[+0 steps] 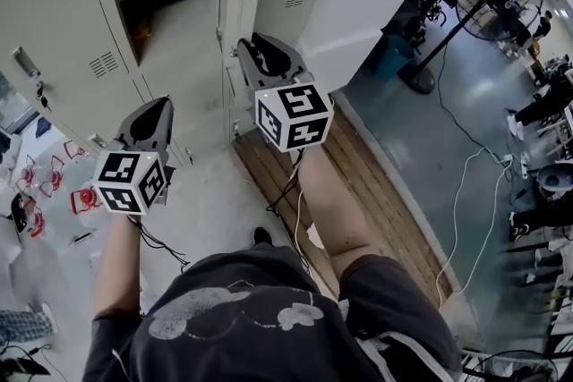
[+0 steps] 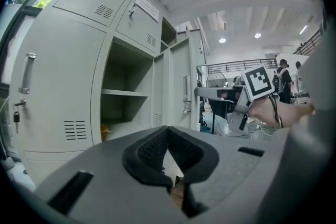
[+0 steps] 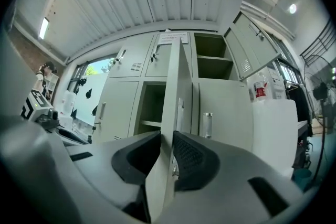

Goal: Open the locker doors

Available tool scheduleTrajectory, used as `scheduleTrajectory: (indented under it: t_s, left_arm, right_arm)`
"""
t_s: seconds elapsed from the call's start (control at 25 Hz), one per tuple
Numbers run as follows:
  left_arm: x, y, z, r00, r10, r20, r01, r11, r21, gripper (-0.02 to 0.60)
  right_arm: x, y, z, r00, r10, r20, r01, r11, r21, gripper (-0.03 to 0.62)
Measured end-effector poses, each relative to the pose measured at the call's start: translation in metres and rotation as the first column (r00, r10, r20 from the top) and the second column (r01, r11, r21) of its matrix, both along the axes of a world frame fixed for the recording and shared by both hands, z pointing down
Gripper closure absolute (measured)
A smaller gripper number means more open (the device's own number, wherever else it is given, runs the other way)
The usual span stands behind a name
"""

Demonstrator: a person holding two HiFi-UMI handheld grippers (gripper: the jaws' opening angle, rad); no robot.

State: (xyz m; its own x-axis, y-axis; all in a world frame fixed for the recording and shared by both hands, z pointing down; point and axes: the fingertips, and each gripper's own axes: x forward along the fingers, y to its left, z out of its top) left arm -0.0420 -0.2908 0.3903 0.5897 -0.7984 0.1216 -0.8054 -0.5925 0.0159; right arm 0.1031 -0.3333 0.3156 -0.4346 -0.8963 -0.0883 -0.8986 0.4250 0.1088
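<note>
Two hand-held grippers are up in front of the lockers, and only one has anything in it. Our right hand-held gripper [image 3: 167,136] stands narrow, its pads clamped on the free edge of a locker door [image 3: 176,76], which we see edge-on. That edge runs straight up and down through the jaws. The door's long axis is therefore vertical, and its hinge side lies directly ahead of the gripper, at the locker front.

Just left of the held door, the open compartment [image 3: 152,107] shows its shelf. On the door's right face sits what looks like its handle [image 3: 180,111]. From that we judge any further swing must carry the gripper rightward in an arc about the far hinge, not straight back. Further right stands a lower door [image 3: 231,113] that is closed, and above it an upper door [image 3: 252,50] hangs swung out.

Our left hand-held gripper [image 2: 168,131] has its tips together with nothing between them. Ahead and to its left is a shut door [image 2: 58,92] with a bar handle [image 2: 27,73]. We judge the left hand the nearer one for that door.
</note>
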Motion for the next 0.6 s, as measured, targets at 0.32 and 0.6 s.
scheduleTrajectory:
  t_s: [0.32, 0.6]
  left_arm:
    - [0.041, -0.015, -0.001, 1.0, -0.002, -0.011, 0.002, 1.0, 0.0, 0.572]
    - [0.068, -0.022, -0.003, 1.0, -0.016, -0.02, 0.016, 1.0, 0.006, 0.572]
  right_arm:
    - [0.048, -0.007, 0.0, 0.998, -0.058, 0.024, 0.058, 0.998, -0.005, 0.501]
    - [0.086, -0.015, 0.0, 0.998, -0.048, 0.037, 0.048, 0.999, -0.009, 0.502]
